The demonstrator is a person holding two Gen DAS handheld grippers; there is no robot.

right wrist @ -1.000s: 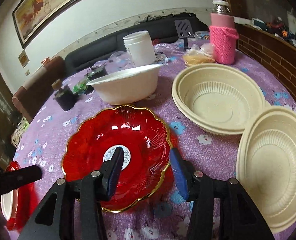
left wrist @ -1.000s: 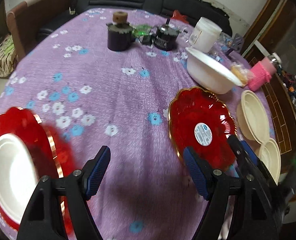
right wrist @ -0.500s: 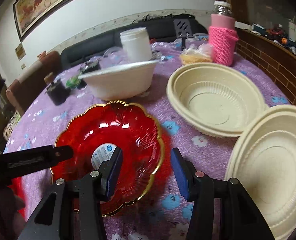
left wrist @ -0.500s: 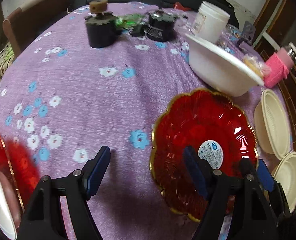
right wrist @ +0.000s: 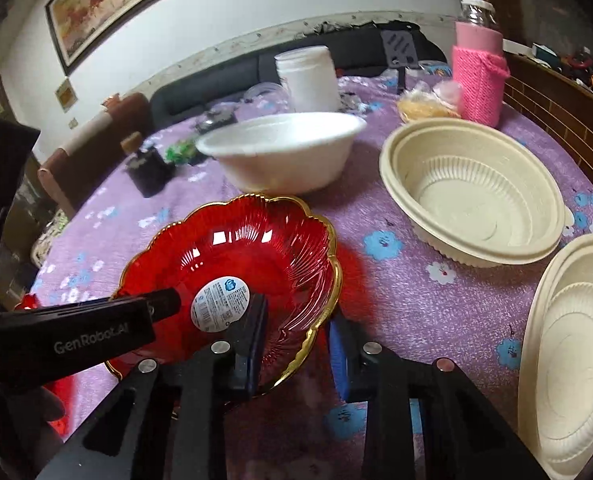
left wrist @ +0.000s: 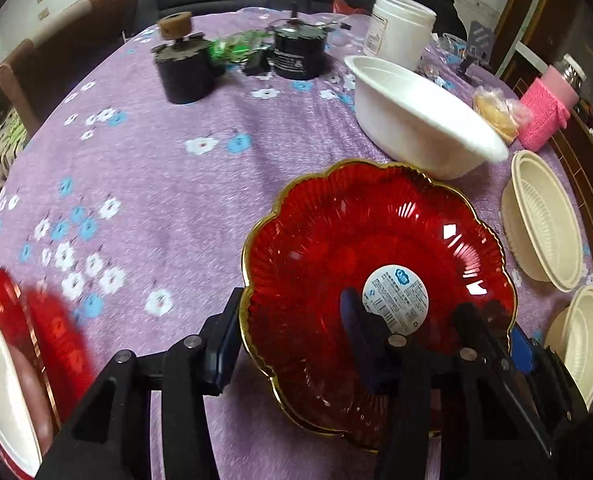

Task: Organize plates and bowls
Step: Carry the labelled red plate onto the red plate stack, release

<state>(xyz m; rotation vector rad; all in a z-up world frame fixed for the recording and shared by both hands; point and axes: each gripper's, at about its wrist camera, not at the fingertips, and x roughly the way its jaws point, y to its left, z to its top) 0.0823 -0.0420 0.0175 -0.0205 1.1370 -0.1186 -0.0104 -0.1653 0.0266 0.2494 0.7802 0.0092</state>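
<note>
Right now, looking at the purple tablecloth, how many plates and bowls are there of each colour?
Red: 2, the centre red plate and the left red plate
White: 2, the white bowl and the white dish lying on the left red plate
Cream: 2, the far cream bowl and the near cream bowl
Total: 6

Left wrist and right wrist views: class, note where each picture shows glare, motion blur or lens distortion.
Left wrist view: white glare spots on the red scalloped plate; the second red plate at lower left is smeared by motion blur; the fisheye bends the purple tablecloth into a dome. Right wrist view: similar glare on the plate, the far white bowl and jars look soft, and the wall painting curves.
</note>
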